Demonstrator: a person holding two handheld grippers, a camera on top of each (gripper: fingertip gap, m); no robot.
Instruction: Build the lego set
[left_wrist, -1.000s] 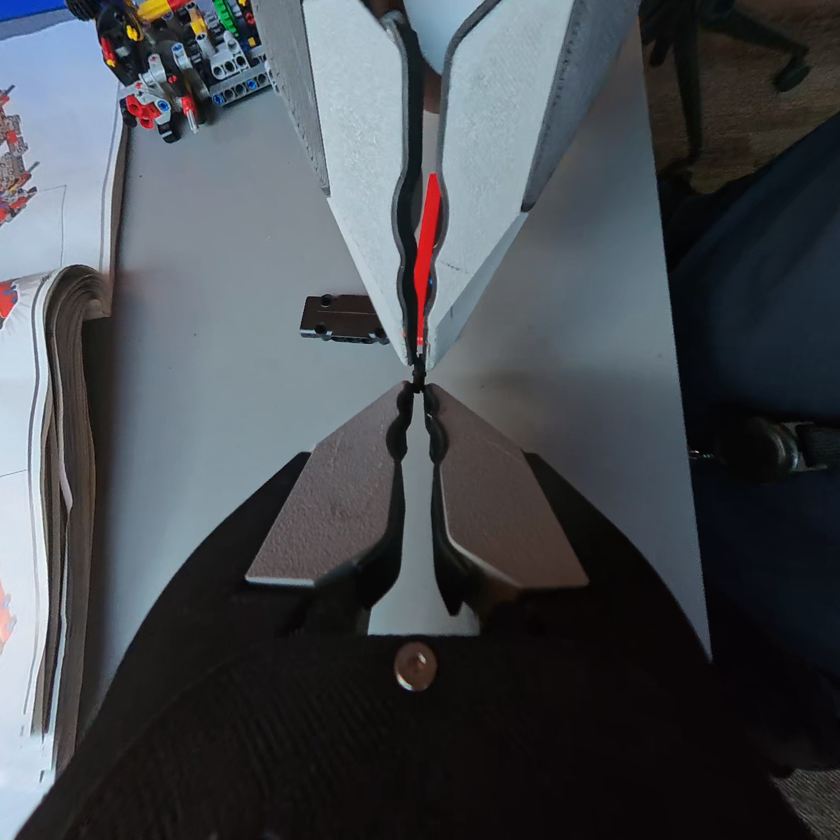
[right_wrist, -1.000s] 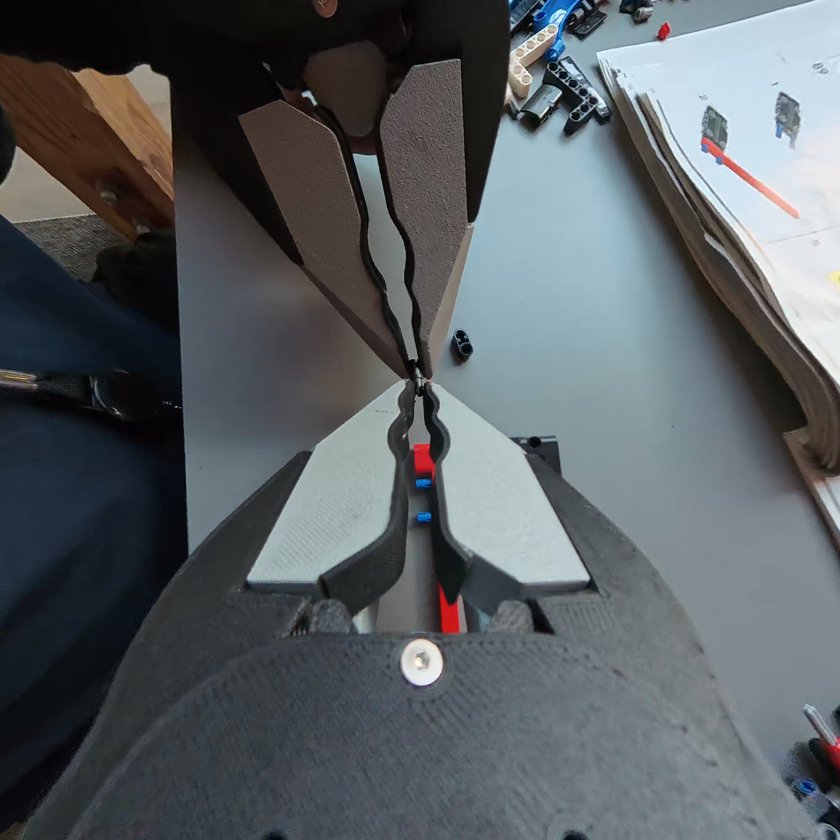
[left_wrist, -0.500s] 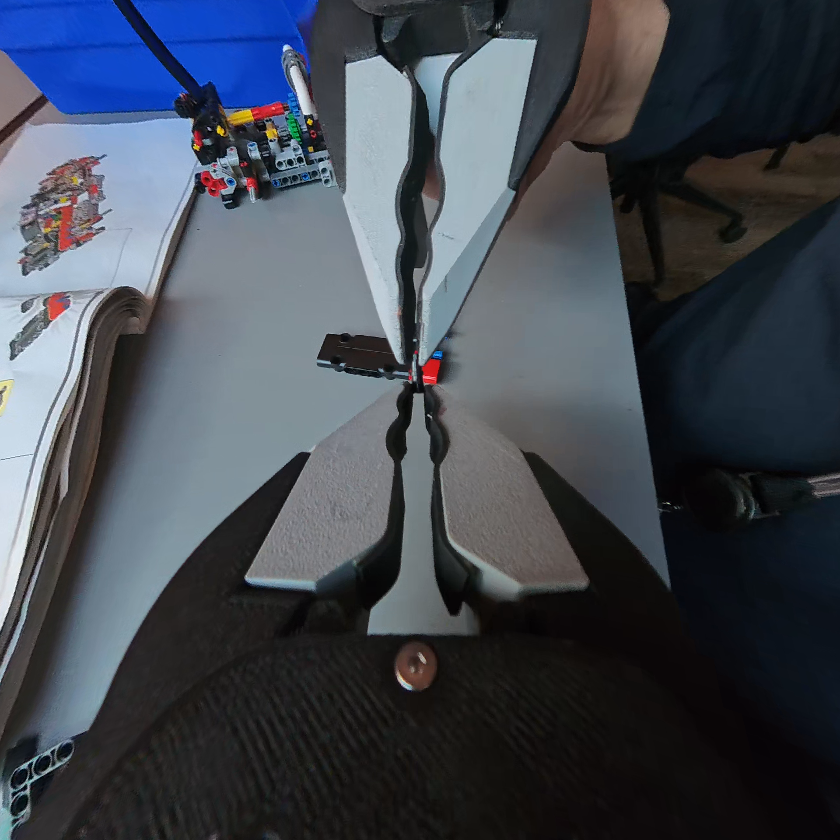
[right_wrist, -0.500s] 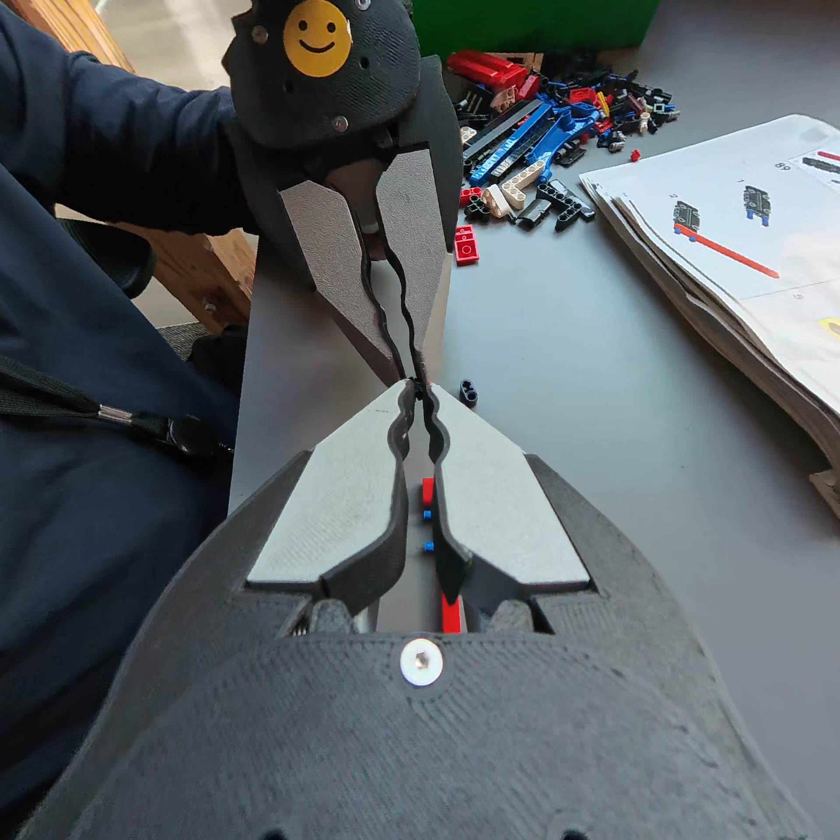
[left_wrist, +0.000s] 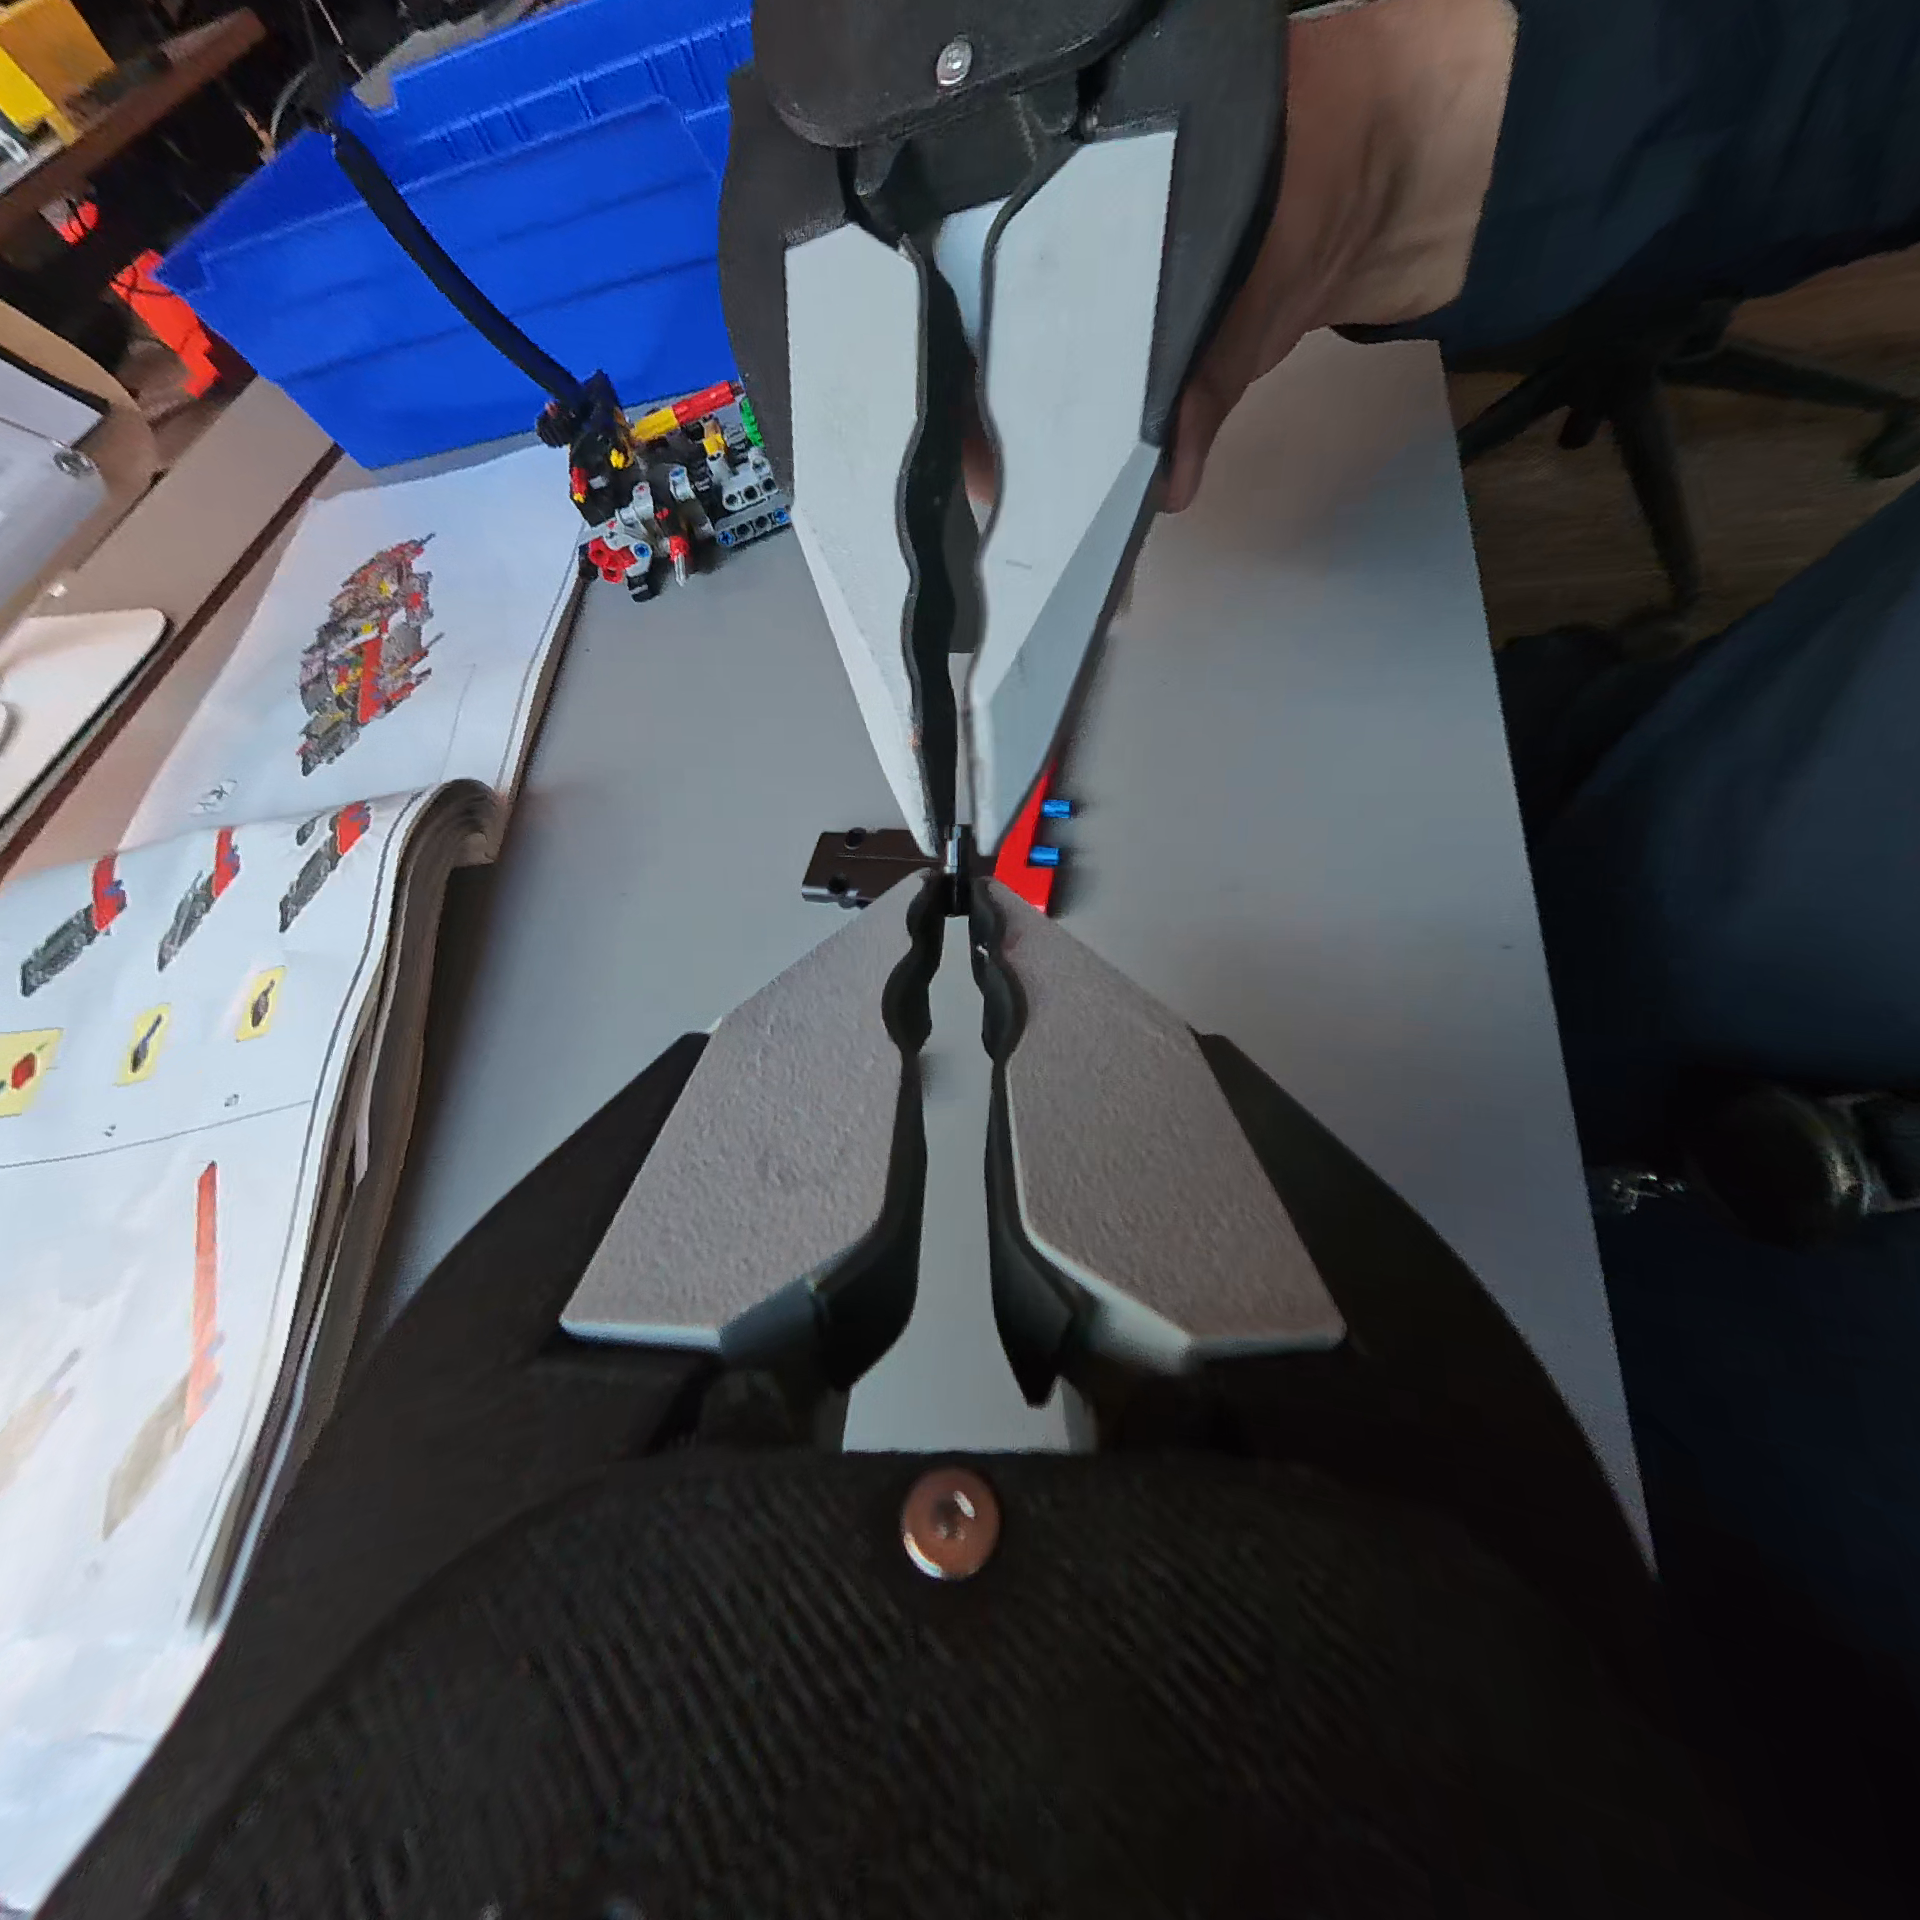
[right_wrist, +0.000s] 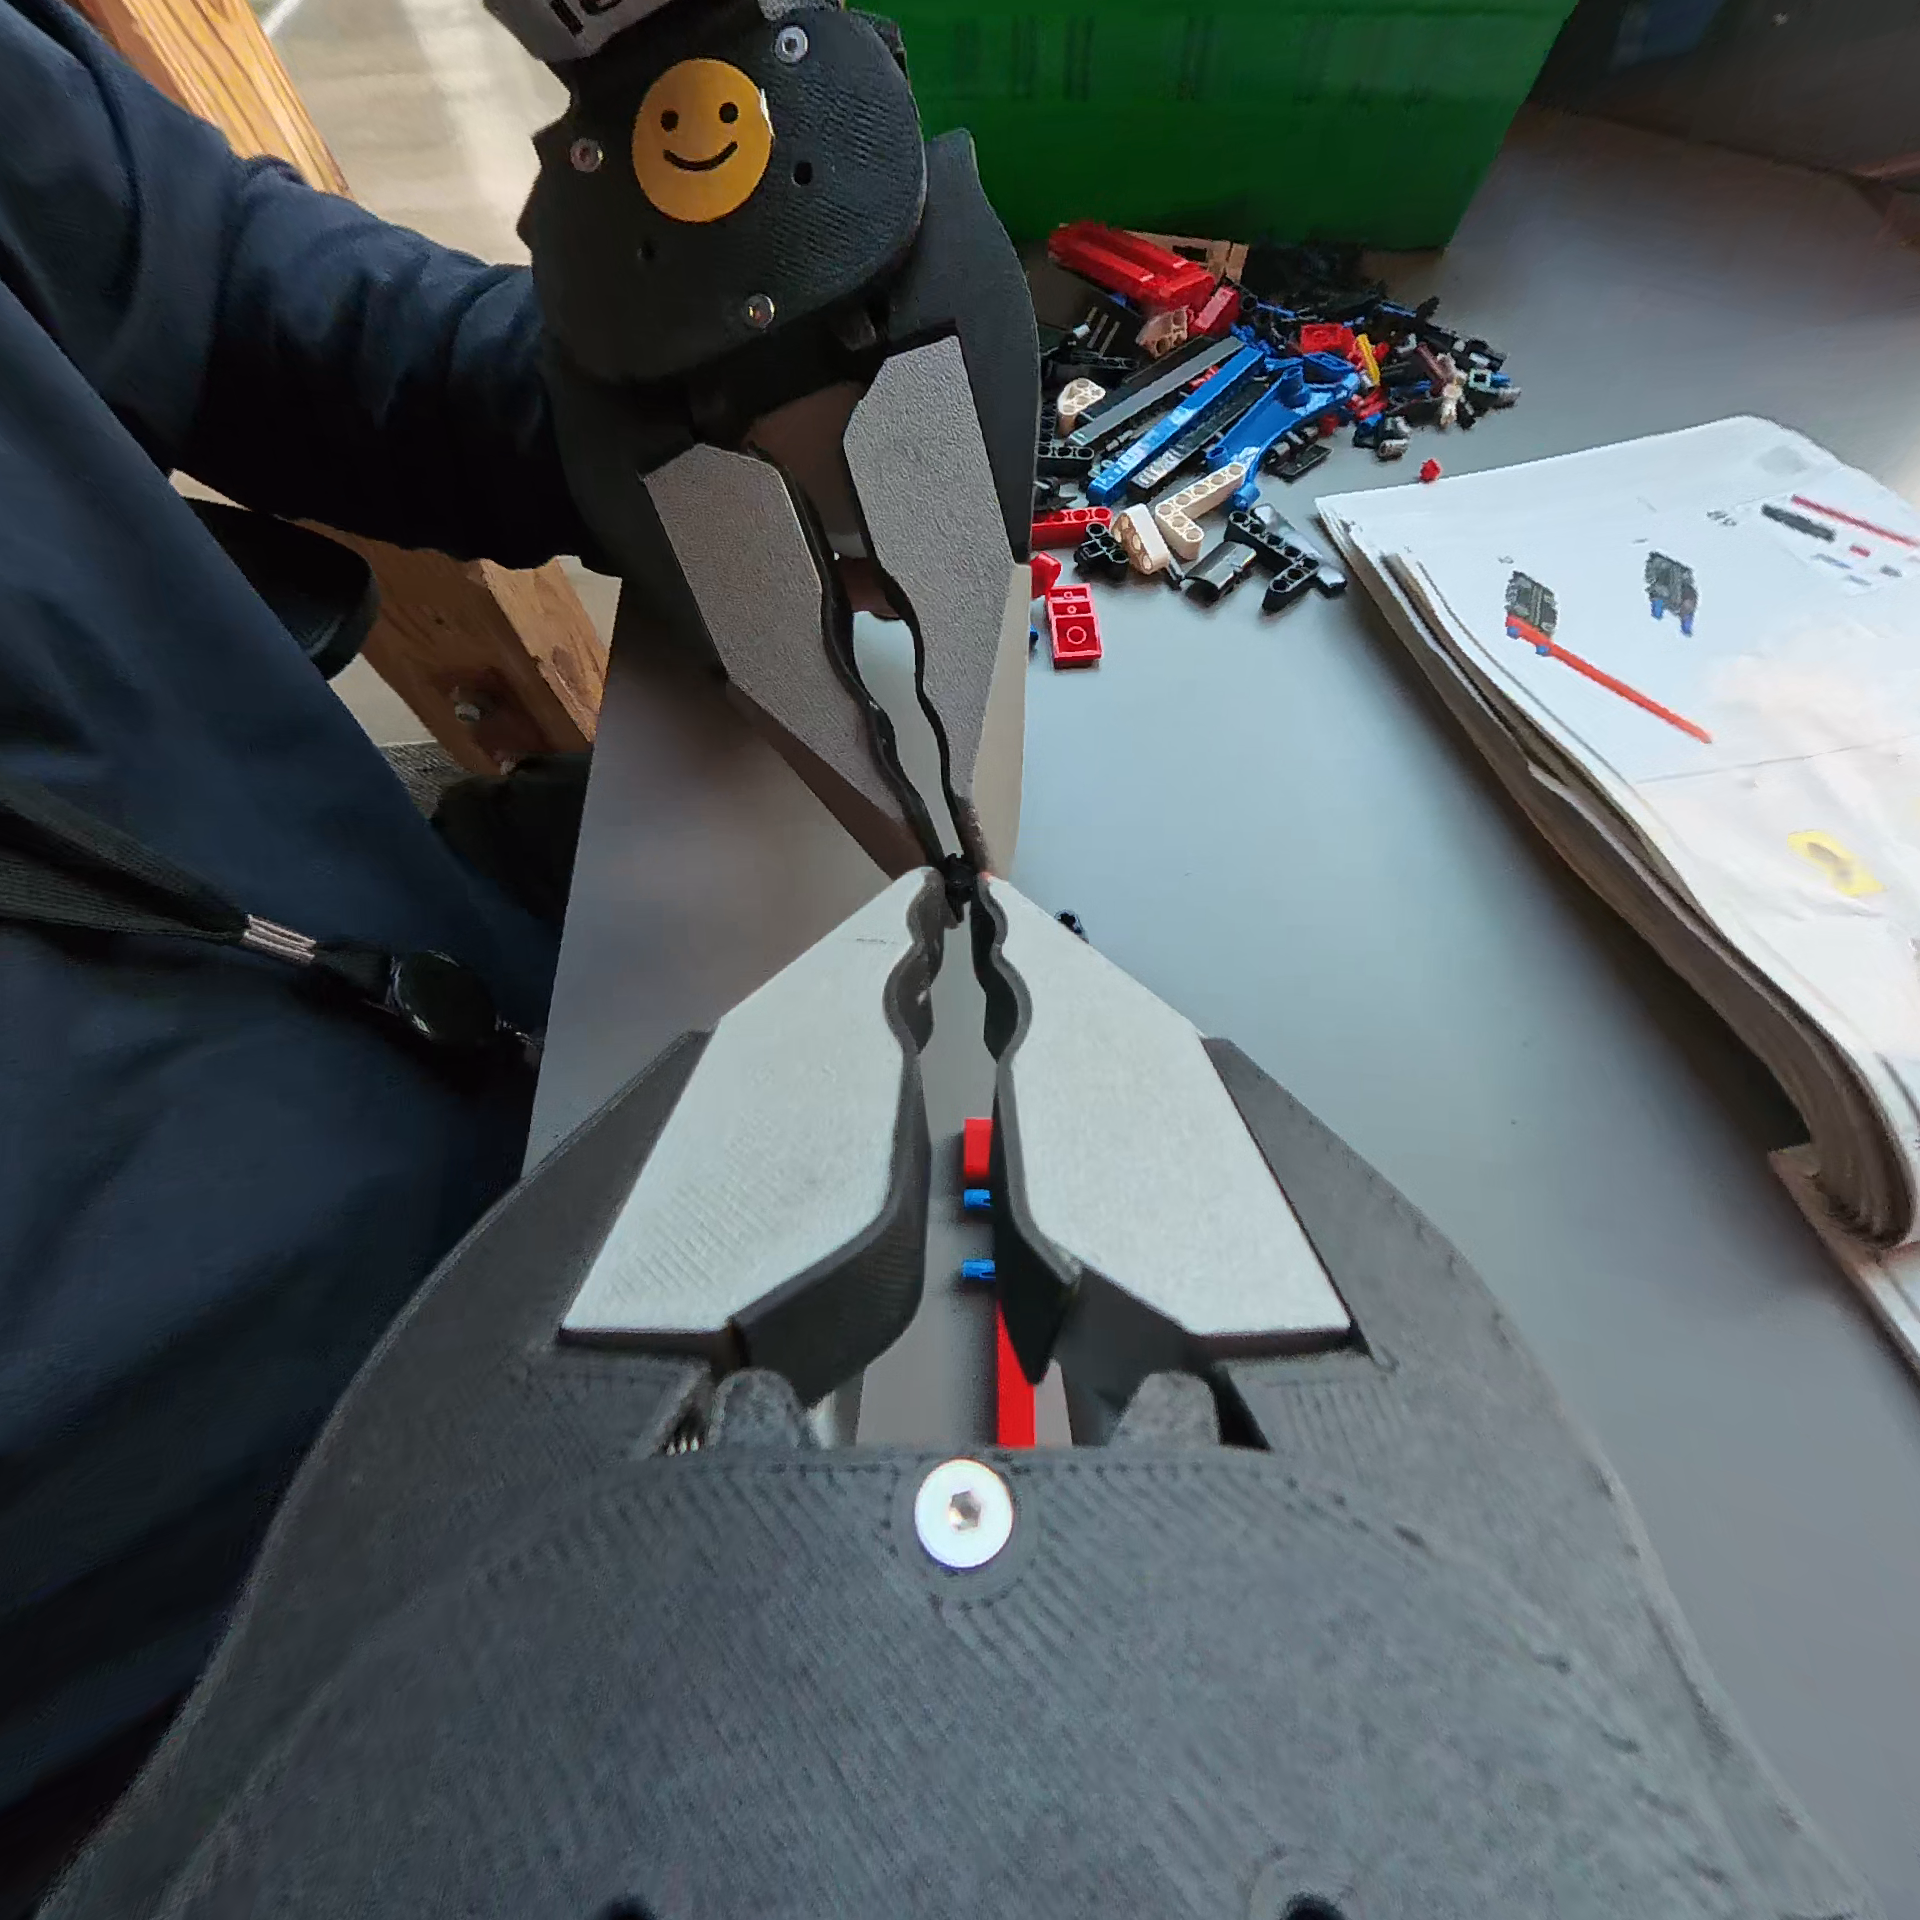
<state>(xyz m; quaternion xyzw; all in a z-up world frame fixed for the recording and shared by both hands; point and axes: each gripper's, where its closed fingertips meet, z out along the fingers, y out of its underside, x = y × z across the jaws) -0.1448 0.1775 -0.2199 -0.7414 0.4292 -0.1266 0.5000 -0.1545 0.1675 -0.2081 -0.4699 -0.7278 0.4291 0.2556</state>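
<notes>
My left gripper and my right gripper meet tip to tip above the grey table. Both are shut on a small black pin, one at each end. The right wrist view shows the same: my right gripper faces the left gripper, with the pin pinched between the two pairs of tips. A red beam with two blue pins lies on the table below them and shows through the right fingers' gap. A flat black piece lies beside it.
An open instruction booklet lies on the table and also shows in the right wrist view. A part-built model stands by a blue bin. A pile of loose bricks lies before a green bin. A small black connector lies near the tips. My left gripper's tips are some 8 cm from the flat black piece.
Both grippers have risen and tilted up together, so more of the table and bins shows. The tips have stayed pressed on the black pin. The red beam has stayed on the table.
</notes>
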